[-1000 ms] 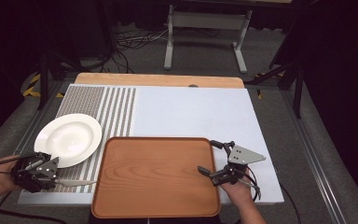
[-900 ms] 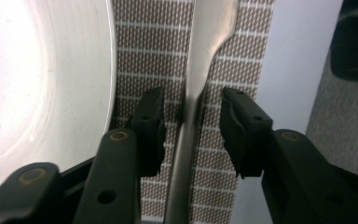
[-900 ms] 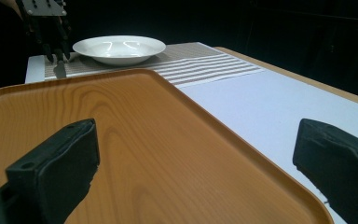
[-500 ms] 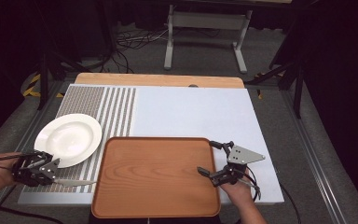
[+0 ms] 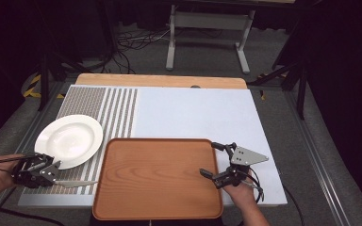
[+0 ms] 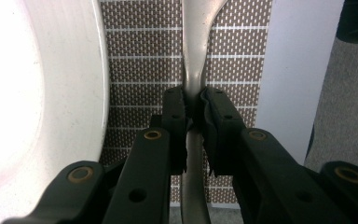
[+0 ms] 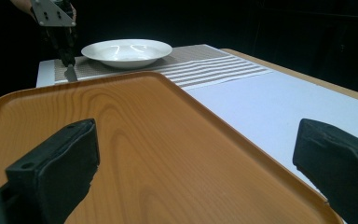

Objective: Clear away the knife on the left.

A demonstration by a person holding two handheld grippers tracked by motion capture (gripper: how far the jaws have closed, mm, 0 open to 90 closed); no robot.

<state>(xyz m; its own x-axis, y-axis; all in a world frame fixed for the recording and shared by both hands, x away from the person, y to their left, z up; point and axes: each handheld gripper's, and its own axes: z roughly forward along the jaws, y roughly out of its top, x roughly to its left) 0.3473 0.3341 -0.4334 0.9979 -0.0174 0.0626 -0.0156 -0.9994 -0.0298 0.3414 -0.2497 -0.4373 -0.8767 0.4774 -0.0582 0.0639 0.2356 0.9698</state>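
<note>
Dark floor and cables surround the pale worktop [image 5: 193, 113]; at left, the left hand-held gripper [image 5: 52, 173] pinches a slim silver metal utensil [image 6: 195, 70] lying on the brown-striped woven mat [image 5: 118, 106], just beside the round white ceramic plate [image 5: 69, 140]; the rectangular wooden tray [image 5: 158, 176] sits bare; the right hand-held gripper [image 5: 212, 162] gapes wide astride its right edge; nothing looks placed yet.

Glossy white ceramic-looking plate [image 5: 68, 140], smooth wood-grain tray [image 5: 156, 176] with a satin sheen, dull silvery metal utensil [image 6: 196, 70], woven matt placemat [image 6: 144, 65], matt black plastic-looking gripper arms.
</note>
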